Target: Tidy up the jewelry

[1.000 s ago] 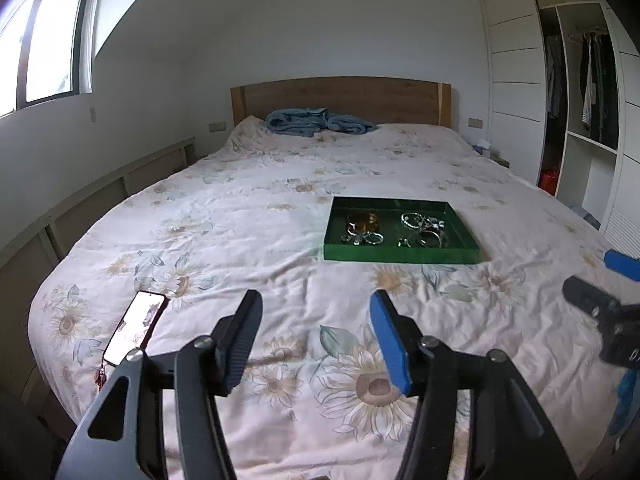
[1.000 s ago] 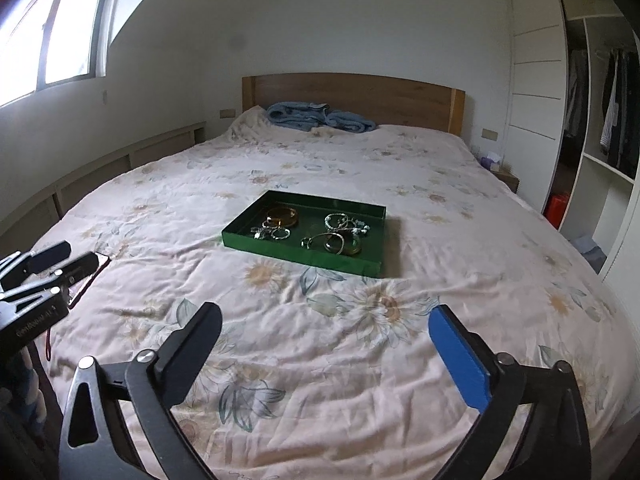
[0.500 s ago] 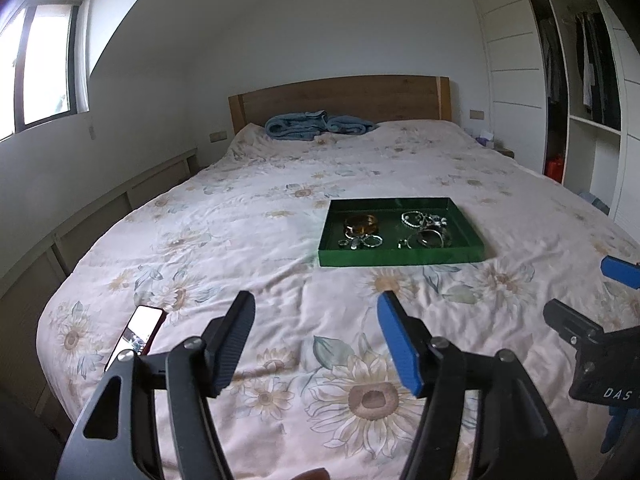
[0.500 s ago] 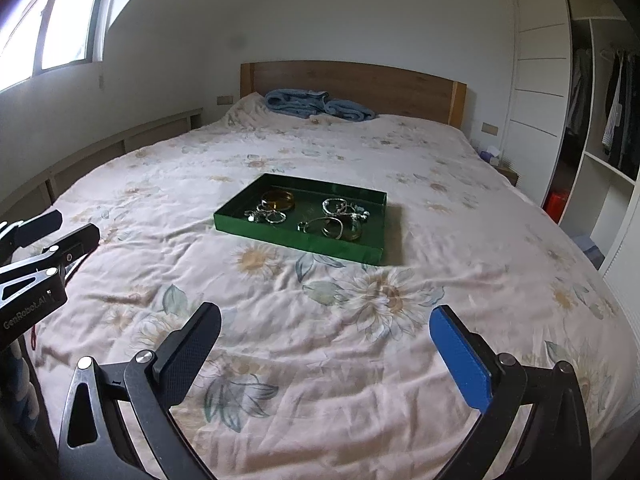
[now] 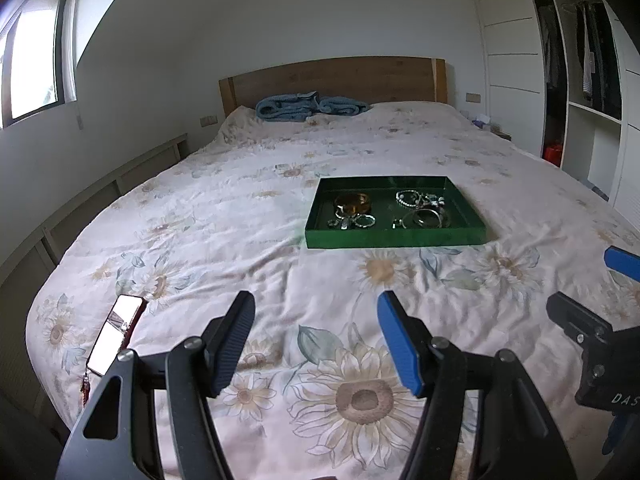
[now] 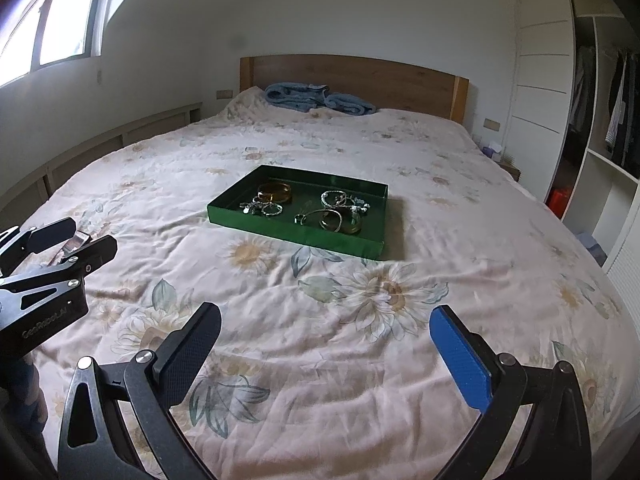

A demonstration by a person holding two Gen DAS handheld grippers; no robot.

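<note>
Jewelry: tangled metal bangles and beaded bracelets (image 5: 394, 210) in shallow green rectangular tray (image 5: 394, 237), ahead of both claws.
Handling: probably light, slippery; pinch one bangle's rim.
Claws: left gripper (image 5: 316, 338) and right gripper (image 6: 326, 346) released, empty.

Both views look from the foot of a bed (image 5: 248, 208) toward its headboard (image 6: 360, 80), tilted somewhat downward over the flowered cover. The left wrist view looks out between its own two fingers (image 5: 234, 340), with the green tray (image 5: 394, 238) ahead and slightly right of centre. The right wrist view looks out between its own fingers (image 6: 460, 356) and sees the tray (image 6: 296, 232) slightly left, turned at an angle. Both share the tray, headboard and wardrobe (image 6: 600, 120); each catches the other gripper at its edge.
</note>
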